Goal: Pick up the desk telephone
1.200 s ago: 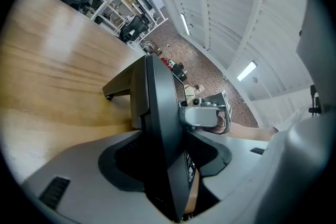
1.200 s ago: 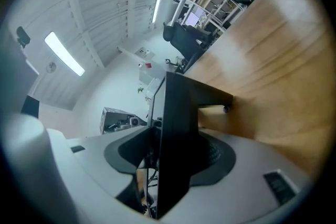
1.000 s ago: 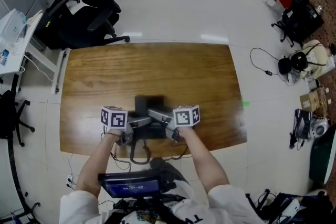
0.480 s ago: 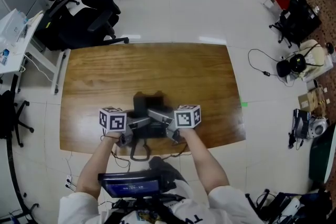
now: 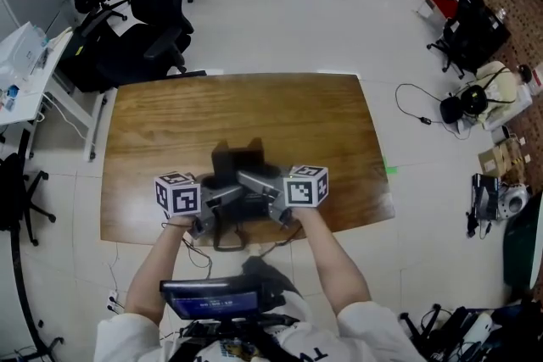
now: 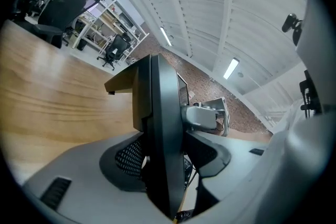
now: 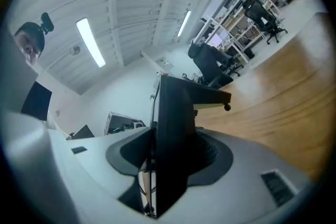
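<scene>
The left gripper (image 6: pixel 167 157) has its grey jaws pinched on the left edge of the black plastic desk telephone (image 5: pixel 240 167), which sits between the two tools above the near middle of the brown wooden table (image 5: pixel 170 123). The telephone looks lifted clear of the wood, its underside foot showing. A black cord (image 5: pixel 222 240) loops down off the near table edge. The right gripper (image 7: pixel 170 162) pinches the opposite edge, so that the wide body is squeezed from both sides and probably cannot tip.
</scene>
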Available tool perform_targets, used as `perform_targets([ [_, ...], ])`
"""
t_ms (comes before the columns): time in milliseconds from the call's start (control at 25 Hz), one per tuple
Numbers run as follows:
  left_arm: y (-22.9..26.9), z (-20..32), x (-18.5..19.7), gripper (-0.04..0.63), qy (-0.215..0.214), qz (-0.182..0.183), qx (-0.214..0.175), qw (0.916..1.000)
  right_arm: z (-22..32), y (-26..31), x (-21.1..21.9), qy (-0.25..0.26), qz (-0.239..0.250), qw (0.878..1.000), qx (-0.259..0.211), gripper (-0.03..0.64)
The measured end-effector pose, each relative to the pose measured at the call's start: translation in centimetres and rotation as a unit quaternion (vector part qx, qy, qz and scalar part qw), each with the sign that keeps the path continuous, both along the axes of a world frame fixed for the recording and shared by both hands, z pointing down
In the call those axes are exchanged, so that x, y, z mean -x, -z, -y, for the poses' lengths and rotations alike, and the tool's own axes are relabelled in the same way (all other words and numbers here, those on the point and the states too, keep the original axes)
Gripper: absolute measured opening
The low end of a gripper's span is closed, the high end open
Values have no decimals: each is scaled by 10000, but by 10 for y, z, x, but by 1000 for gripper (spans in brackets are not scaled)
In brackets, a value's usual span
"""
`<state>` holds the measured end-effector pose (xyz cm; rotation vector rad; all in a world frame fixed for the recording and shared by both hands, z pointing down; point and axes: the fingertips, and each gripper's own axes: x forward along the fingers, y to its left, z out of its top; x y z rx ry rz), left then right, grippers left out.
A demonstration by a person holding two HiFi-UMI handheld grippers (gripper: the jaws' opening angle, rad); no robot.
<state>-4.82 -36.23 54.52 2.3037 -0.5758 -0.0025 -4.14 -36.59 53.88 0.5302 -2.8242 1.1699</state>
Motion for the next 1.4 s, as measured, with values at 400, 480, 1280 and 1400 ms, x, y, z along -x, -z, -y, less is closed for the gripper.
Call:
perform_targets([
  [400,69,-32,9,225,-47,82,-887,9960,-31,68,8,-96,217,9965,-802,201],
  [480,80,-41,10,225,-55,74,-1058,9943,-41,80,10,-101,208,9950,-968,201],
  [1280,174,-150,22,225,-45,95,-2248,9743,-152,175,25,-74,148,9720,-2346,202],
  [1400,179,-166,28,225,-33,162,-2329,9724,-168,179,30,-54,198,9705,-2404,202],
])
